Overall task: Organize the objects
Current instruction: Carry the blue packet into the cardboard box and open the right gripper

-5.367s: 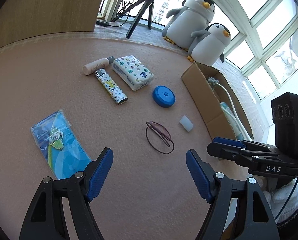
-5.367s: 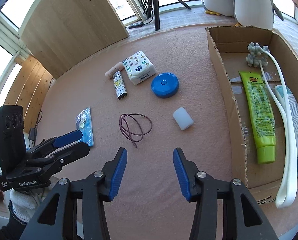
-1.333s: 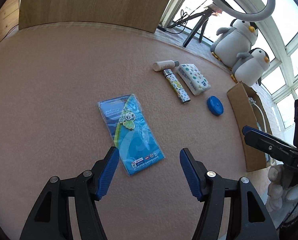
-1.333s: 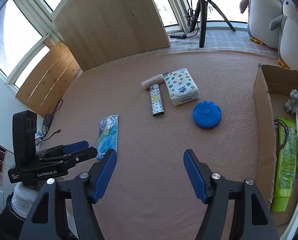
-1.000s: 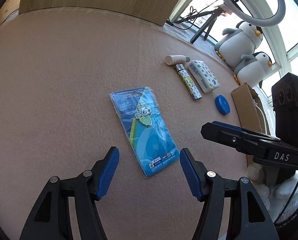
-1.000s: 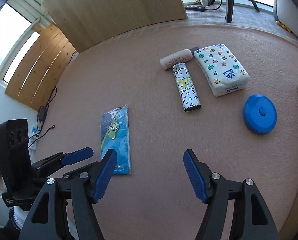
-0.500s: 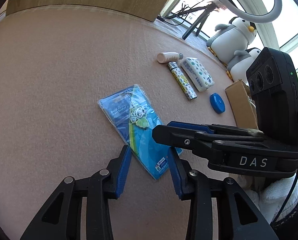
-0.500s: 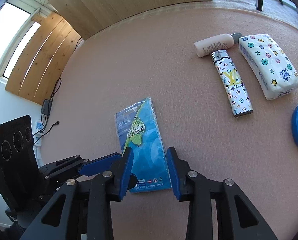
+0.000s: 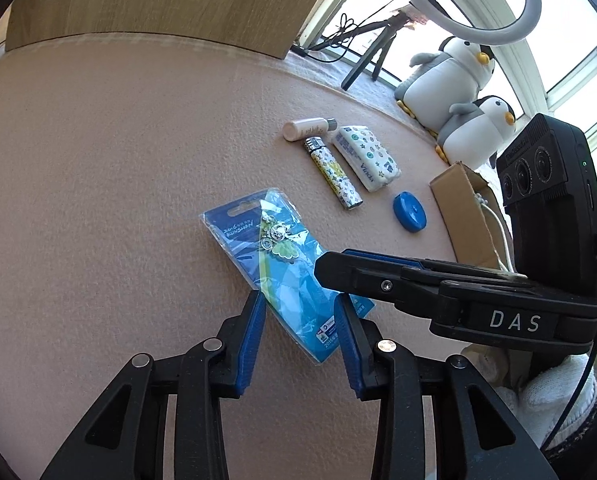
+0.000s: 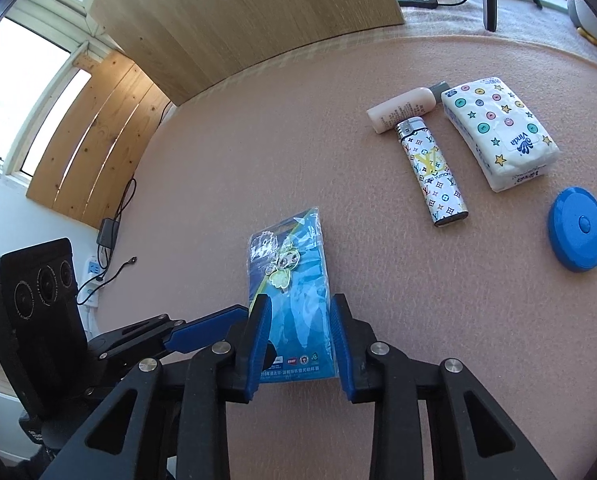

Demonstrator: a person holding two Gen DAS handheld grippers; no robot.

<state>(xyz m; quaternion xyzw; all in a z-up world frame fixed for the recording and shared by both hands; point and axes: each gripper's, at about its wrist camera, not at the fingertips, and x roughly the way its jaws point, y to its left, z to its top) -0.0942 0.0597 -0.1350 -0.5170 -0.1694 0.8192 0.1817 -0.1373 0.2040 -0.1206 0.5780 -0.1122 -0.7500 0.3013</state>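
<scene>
A blue plastic packet (image 9: 274,248) with a green keychain charm lies flat on the pink felt table (image 9: 98,184). My left gripper (image 9: 300,320) is open with its jaws narrowed; the packet's near corner lies between its fingers. My right gripper (image 10: 298,340) is also open and narrowed, and it straddles the packet (image 10: 294,292) at its near end. I cannot tell whether either one touches it. In the left wrist view the right gripper (image 9: 326,268) reaches in from the right over the packet. In the right wrist view the left gripper (image 10: 234,316) sits just left of the packet.
Farther back lie a patterned lighter (image 10: 432,176), a cream tube (image 10: 402,110), a tissue pack (image 10: 498,132) and a round blue case (image 10: 578,234). A cardboard box (image 9: 464,208) stands at the right, with two plush penguins (image 9: 458,68) and a tripod (image 9: 372,52) behind.
Both grippers have closed in on the packet over the last second and narrowed their jaws. The right gripper came in from the right over it. The packet has not moved.
</scene>
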